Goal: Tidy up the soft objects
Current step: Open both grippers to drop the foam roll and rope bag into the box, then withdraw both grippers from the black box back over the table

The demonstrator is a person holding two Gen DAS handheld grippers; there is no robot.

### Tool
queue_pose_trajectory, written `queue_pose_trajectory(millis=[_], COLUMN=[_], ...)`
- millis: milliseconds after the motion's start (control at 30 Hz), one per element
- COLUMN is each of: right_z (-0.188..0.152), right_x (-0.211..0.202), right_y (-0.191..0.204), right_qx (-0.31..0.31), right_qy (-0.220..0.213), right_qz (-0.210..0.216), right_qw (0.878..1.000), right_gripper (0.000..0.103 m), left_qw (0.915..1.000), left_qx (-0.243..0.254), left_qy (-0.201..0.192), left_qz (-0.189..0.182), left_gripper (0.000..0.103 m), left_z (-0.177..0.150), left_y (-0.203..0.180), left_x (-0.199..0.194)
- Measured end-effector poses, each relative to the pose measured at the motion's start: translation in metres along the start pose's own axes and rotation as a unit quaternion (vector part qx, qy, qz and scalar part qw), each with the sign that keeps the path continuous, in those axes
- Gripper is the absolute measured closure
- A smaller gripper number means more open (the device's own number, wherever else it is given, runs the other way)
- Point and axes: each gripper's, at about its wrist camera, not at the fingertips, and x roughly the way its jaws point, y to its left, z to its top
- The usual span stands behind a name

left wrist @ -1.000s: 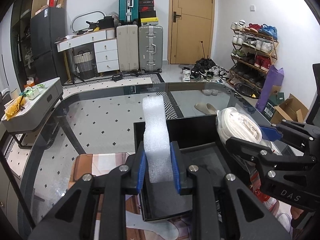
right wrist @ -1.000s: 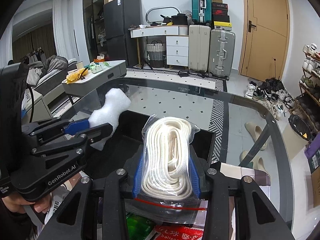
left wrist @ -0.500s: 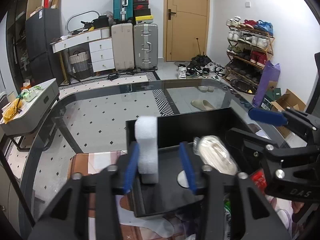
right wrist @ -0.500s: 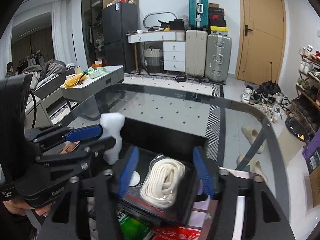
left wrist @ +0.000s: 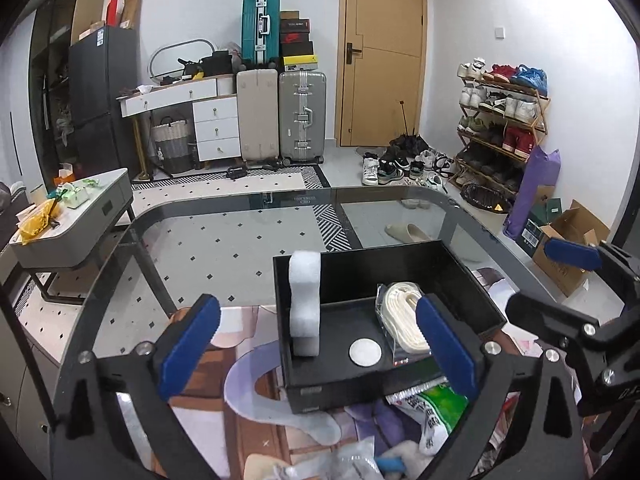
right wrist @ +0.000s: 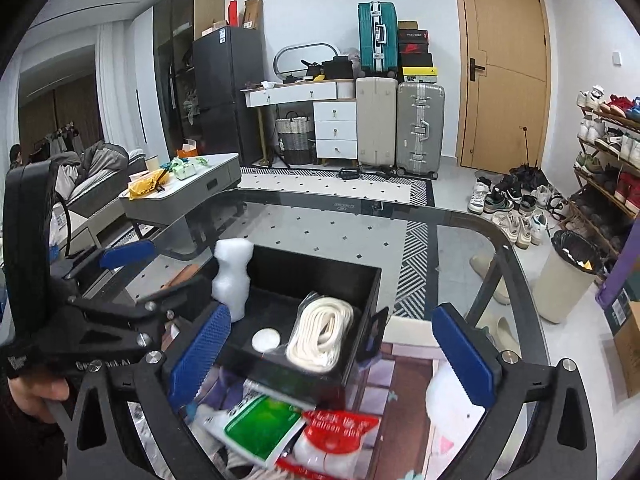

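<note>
A white foam piece (left wrist: 305,300) (right wrist: 232,276) stands upright in the left side of the black box (left wrist: 360,252) (right wrist: 320,258). A bagged coil of white rope (left wrist: 400,320) (right wrist: 320,336) lies in the right side of the box. My left gripper (left wrist: 318,340) (right wrist: 156,276) is back from the box with its jaws opening wide, and its pads touch nothing. My right gripper (right wrist: 332,352) (left wrist: 556,280) is also opening, its pads clear of the rope bag. A white disc (left wrist: 365,353) lies on the box floor.
The box sits on a glass table (left wrist: 240,216). In front of it lie a green packet (left wrist: 432,408) (right wrist: 260,432), a red packet (right wrist: 340,428) and other soft bags. A white soft item (right wrist: 452,408) lies by the right finger. A hand (right wrist: 36,392) holds the left gripper.
Both grippers went from shut to wide open. The left let go of the foam and the right let go of the rope bag, both now in the box. Both grippers drew back and up.
</note>
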Motion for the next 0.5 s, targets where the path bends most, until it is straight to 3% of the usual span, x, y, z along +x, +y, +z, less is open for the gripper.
queue_pose_trajectory(millis=[500], right_z=[-0.030], right_x=[-0.055], right_y=[0.029], right_qx=[0.002], right_qy=[-0.011], right_qz=[0.015], right_qw=[1.000], right_gripper=[0.001], left_qw=[0.9997], left_qx=[0.001], left_qy=[-0.020], left_qz=[0.013], left_gripper=[0.000], left_z=[-0.023], left_y=[0.006], left_x=[-0.059])
